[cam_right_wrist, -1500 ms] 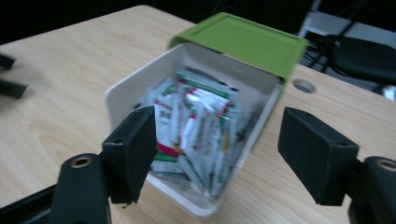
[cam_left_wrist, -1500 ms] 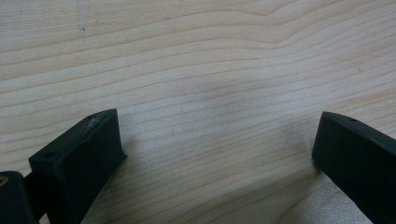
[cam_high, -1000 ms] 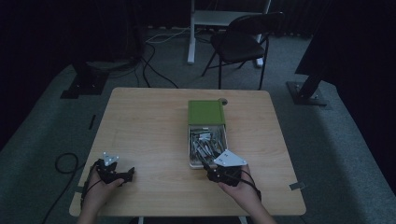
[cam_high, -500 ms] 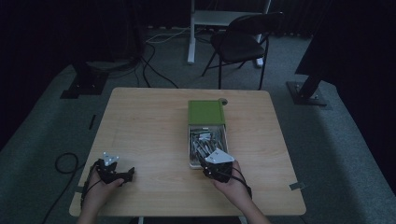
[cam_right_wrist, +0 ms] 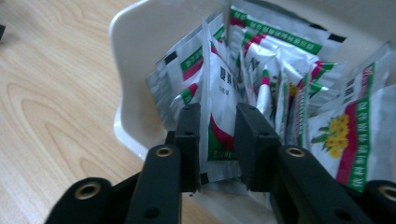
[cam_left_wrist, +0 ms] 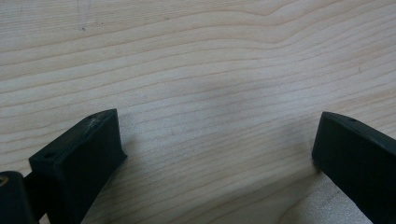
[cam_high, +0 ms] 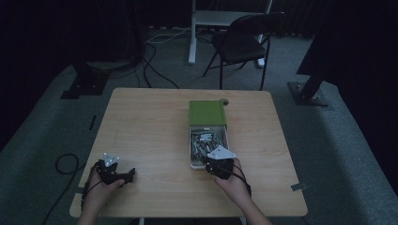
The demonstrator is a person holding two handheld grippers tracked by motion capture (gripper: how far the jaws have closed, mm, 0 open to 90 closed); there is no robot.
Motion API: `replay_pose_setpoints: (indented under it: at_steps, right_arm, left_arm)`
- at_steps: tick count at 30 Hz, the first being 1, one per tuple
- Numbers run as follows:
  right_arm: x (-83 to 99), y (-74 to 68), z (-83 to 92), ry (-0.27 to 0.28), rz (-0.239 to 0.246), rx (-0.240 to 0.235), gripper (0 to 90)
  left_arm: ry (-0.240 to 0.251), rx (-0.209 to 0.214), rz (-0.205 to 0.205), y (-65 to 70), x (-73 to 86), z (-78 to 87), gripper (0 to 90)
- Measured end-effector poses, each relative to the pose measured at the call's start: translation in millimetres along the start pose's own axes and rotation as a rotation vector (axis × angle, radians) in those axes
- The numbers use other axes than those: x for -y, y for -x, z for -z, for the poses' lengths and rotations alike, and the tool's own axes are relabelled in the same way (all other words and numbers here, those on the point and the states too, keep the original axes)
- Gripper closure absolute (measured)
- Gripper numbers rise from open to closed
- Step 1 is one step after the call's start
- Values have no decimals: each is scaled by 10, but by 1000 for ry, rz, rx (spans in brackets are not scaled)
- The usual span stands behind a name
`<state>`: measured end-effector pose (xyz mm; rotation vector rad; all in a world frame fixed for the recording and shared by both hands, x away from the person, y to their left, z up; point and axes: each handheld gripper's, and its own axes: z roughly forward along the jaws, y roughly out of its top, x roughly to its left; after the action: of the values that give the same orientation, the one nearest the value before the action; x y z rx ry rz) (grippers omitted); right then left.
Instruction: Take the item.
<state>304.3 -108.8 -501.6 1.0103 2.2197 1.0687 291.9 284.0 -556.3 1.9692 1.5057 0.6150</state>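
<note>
A white tray (cam_high: 191,151) of silver sachets with green and red print lies mid-table, and a green lid (cam_high: 207,112) covers its far half. My right gripper (cam_high: 214,162) dips into the tray's near end. In the right gripper view its jaws (cam_right_wrist: 218,140) have just been closing and stand narrow around an upright sachet (cam_right_wrist: 218,93). A slim gap is left, so they are still open. My left gripper (cam_high: 128,174) rests at the table's near left. It is open over bare wood (cam_left_wrist: 215,154), with nothing between its fingers.
The tray's white wall (cam_right_wrist: 140,51) rises just left of the right jaws, with several more sachets (cam_right_wrist: 345,126) packed to their right. A folding chair (cam_high: 244,44) and a stand's legs are beyond the table's far edge. Cables lie on the floor.
The right hand has moved left and down from beside the tray's near right corner into its near end. The left hand has stayed still.
</note>
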Motion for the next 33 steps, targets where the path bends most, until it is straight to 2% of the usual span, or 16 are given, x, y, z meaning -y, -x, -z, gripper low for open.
replay_pose_setpoints:
  at_steps: [2,6,14,21,24,27,33]
  right_arm:
    - [-7,3,-5,-9,12,11,750]
    - [8,12,-56,-18,-11,14,767]
    - [19,9,-136,-41,-20,48,799]
    - [7,-17,-150,-54,11,89,871]
    - [-16,4,-103,-44,-22,70,876]
    - [-61,16,-11,-20,-35,50,878]
    - [-163,34,135,10,-31,20,879]
  left_arm:
    - [0,0,0,0,0,0,23]
    - [0,0,0,0,0,0,23]
    - [0,0,0,0,0,0,23]
    - [0,0,0,0,0,0,23]
    - [0,0,0,0,0,0,23]
    - [0,0,0,0,0,0,23]
    - [0,0,0,0,0,0,23]
